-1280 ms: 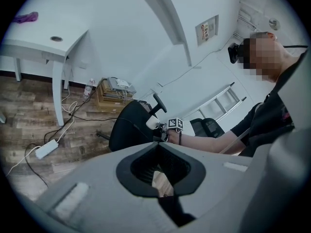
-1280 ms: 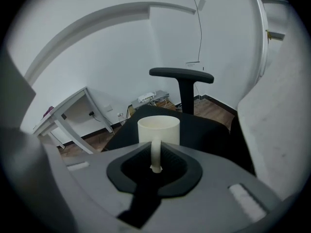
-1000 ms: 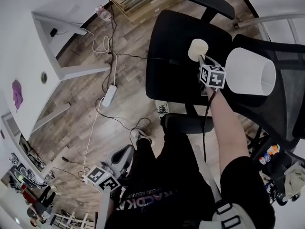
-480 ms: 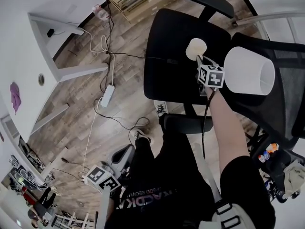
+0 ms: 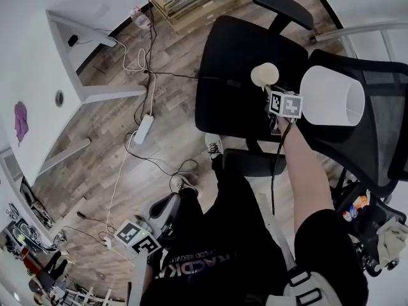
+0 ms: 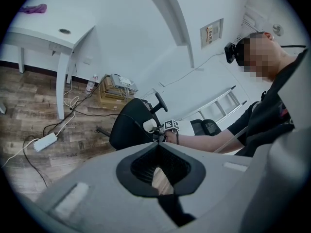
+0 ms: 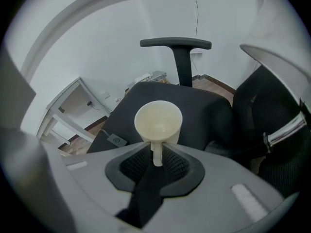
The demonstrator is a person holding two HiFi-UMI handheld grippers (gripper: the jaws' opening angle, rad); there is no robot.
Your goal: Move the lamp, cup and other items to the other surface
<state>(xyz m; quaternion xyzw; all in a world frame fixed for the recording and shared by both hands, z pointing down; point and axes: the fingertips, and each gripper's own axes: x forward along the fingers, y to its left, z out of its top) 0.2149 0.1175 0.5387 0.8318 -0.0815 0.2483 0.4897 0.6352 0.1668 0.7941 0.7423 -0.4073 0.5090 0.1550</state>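
Observation:
A cream cup (image 5: 264, 74) (image 7: 158, 123) stands upright on the black seat (image 5: 233, 56) of an office chair. My right gripper (image 5: 272, 92) (image 7: 156, 153) reaches down to it from the near side. The cup's handle lies between its jaws, which have just been opening, and the pads stand slightly off the handle. The white lamp shade (image 5: 331, 97) lies just right of that gripper, against a black mesh chair (image 5: 382, 132). My left gripper (image 5: 167, 203) (image 6: 158, 154) hangs low beside the person's leg, slightly open, with nothing in it.
The chair's armrest (image 5: 282, 5) rises behind the cup. A white desk (image 5: 38, 75) stands at the left. A power strip (image 5: 145, 127) and loose cables lie on the wood floor. A crate of cables (image 5: 191, 2) sits by the far wall.
The right gripper and the cup have shifted slightly lower in the head view. The left gripper has stayed where it was.

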